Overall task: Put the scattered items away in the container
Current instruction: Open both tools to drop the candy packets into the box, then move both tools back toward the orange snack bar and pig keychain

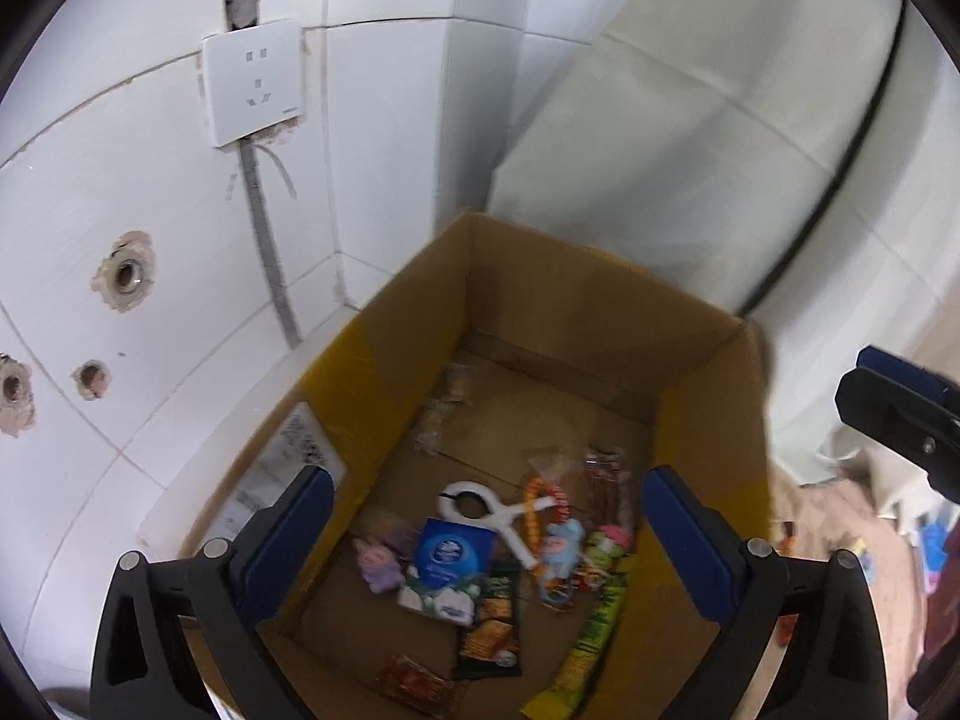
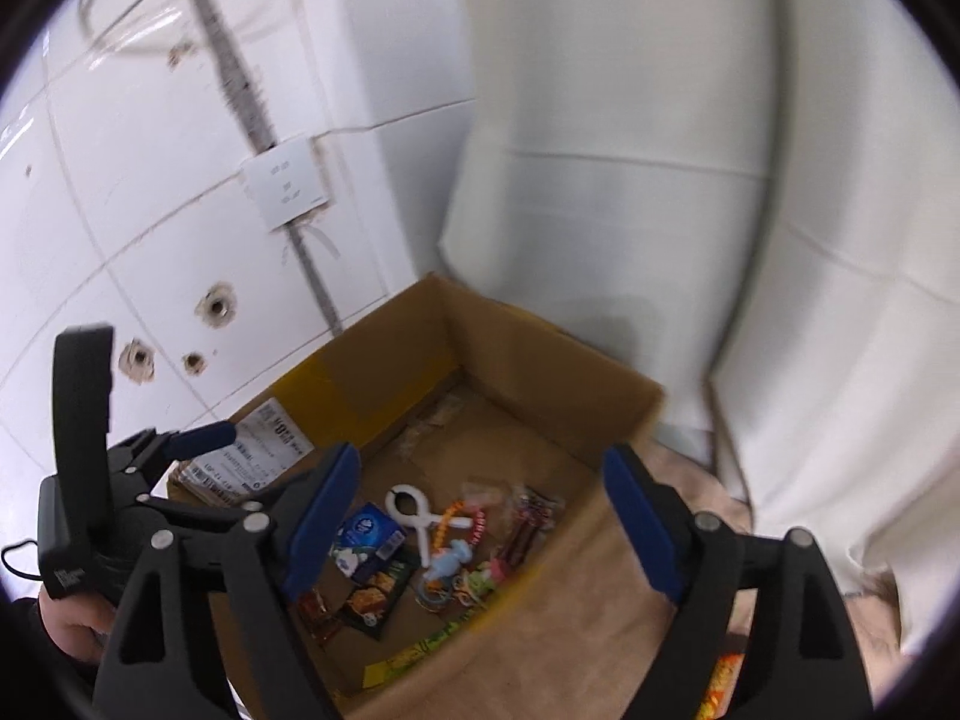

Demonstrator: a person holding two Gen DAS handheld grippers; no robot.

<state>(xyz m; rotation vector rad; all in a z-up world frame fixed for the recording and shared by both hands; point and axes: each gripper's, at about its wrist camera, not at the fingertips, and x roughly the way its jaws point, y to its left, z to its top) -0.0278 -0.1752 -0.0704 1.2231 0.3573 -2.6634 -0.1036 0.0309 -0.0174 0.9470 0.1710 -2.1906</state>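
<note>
The cardboard box [image 1: 600,324] stands open in the corner of the tiled wall [image 1: 150,276], and judging by what lies in it, most of the tidying looks done. All the things in the box sit on its floor toward the near side, and the far half of the floor is bare apart from scraps of old tape. Longest of them is a yellow-green snack stick [image 1: 585,642] near the box's right wall, with a dark cracker packet [image 1: 492,624] beside it toward the middle. A blue tissue pack [image 1: 453,552] lies left of the middle, a white clip [image 1: 492,513] just behind it, a light blue toy [image 1: 561,552] to the right of the clip, and a small purple toy [image 1: 378,558] nearest the left wall. A red sweet packet [image 1: 414,681] sits at the near edge, and a strip of dark red sticks [image 1: 606,480] toward the right wall. Outside the box, to its right, an orange packet [image 2: 720,684] shows low on the beige surface [image 2: 600,612], so at least that piece seems left to collect; more clutter beyond it is too blurred to name. The left tool [image 1: 486,534] hangs over the box with its jaws spread wide and nothing between them. The right tool [image 2: 480,510] is likewise spread wide and empty, above the box's right rim.
</note>
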